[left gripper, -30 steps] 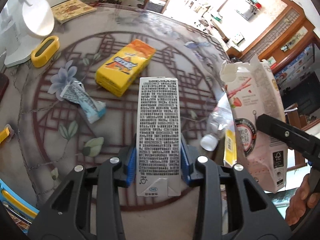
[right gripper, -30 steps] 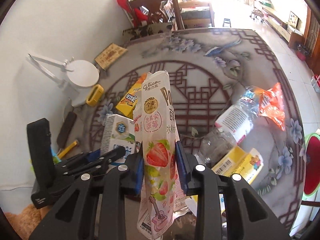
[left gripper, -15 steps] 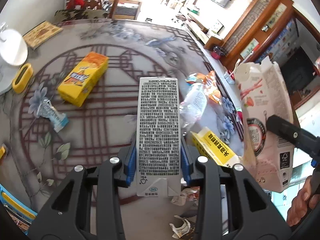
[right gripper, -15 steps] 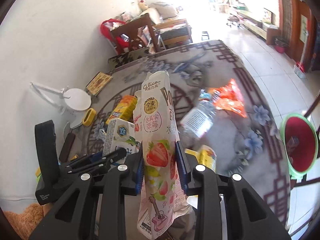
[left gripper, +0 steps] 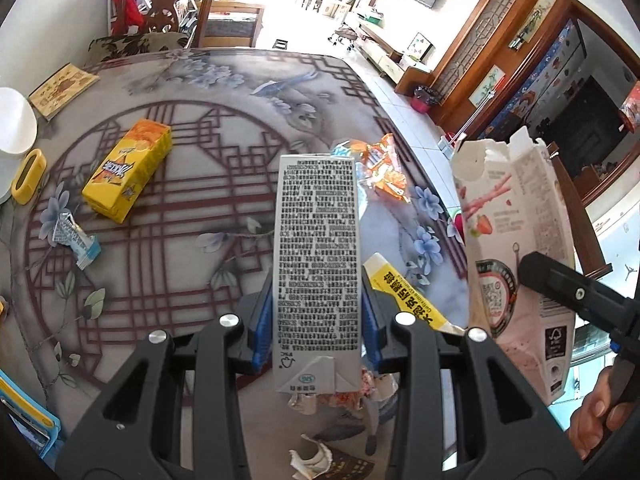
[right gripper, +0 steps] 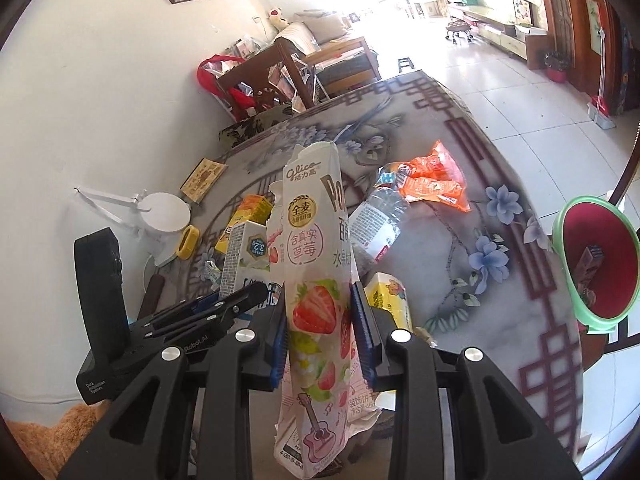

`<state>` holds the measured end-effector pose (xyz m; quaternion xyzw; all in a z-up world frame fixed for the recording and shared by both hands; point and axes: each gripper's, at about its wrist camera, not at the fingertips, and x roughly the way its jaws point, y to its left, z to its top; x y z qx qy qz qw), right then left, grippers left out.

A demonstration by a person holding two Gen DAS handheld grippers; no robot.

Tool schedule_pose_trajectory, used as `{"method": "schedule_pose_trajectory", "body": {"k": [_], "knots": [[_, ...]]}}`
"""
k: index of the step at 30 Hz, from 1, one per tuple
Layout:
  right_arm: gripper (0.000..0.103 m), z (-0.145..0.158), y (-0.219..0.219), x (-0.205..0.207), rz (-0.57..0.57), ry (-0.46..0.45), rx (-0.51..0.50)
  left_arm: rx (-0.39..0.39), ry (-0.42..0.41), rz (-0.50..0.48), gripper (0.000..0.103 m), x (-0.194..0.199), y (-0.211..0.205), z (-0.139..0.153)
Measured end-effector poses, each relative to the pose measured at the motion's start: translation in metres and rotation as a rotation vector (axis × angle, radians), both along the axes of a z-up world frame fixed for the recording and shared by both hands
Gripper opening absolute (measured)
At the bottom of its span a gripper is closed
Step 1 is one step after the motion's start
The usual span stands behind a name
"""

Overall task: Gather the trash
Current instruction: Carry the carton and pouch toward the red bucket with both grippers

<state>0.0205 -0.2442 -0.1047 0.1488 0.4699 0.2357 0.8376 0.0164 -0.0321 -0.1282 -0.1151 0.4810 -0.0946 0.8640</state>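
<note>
My left gripper is shut on a white milk carton with dense black print, held above the patterned table. The right gripper is shut on an open strawberry biscuit box, which also shows at the right of the left wrist view. On the table lie a yellow-orange juice carton, an orange snack wrapper, a clear plastic bottle, a yellow tissue pack and a small blue-white wrapper. A green-rimmed bin with a red liner stands beyond the table's right edge.
A white desk lamp and a yellow tape holder sit at the table's left by the wall. A wooden chair stands at the far end. Crumpled scraps lie under the left gripper. A hand grips the right tool.
Both grippers have swung to the right across the table with their cartons. The orange wrapper, the table's right edge and the bin have come into view.
</note>
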Motion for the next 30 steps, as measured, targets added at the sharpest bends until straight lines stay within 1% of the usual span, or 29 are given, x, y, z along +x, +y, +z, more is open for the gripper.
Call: {"method": "schedule_pose_trajectory", "body": {"k": [5, 15, 22, 30], "knots": [[0.028, 0.002, -0.019, 0.002, -0.018, -0.009, 0.013, 0.006, -0.003, -0.004, 0.036, 0.003, -0.017, 0.003], [0.028, -0.005, -0.061, 0.011, -0.060, 0.015, 0.021, 0.016, -0.003, -0.025, 0.036, 0.011, -0.056, 0.008], [0.028, -0.013, -0.106, 0.015, -0.117, 0.032, 0.017, 0.018, -0.002, -0.062, 0.035, 0.020, -0.092, 0.007], [0.028, -0.026, -0.167, 0.018, -0.206, 0.056, 0.019, 0.026, 0.001, -0.109, 0.036, 0.030, -0.138, 0.005]]}}
